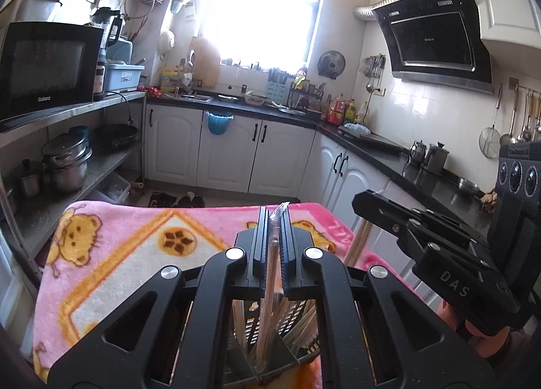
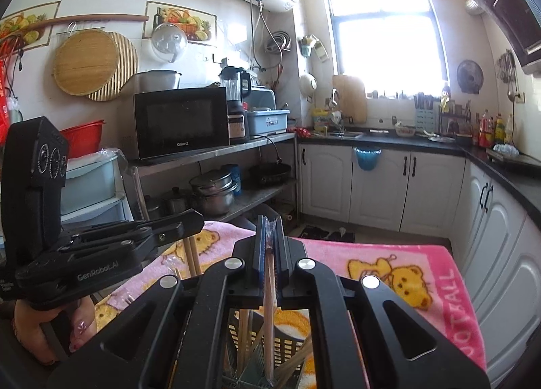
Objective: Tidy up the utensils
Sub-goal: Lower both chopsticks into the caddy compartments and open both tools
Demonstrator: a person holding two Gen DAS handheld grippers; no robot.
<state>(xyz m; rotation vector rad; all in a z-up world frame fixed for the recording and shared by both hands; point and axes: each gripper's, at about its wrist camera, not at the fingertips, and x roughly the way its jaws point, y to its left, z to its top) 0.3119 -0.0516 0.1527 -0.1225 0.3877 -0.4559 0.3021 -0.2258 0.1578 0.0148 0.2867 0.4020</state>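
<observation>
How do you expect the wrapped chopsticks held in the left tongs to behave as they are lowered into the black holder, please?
The wrapped chopsticks look thin and straight, so probably stiff and light. Their clear wrapper may slip between the left tongs. Standing in the slotted black holder, they would likely lean.

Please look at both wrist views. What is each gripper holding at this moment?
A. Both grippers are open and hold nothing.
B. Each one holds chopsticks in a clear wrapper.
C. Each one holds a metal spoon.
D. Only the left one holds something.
B. The left gripper is shut on wrapped chopsticks, and the right gripper is shut on another wrapped pair, above a black slotted basket on the pink blanket.
</observation>
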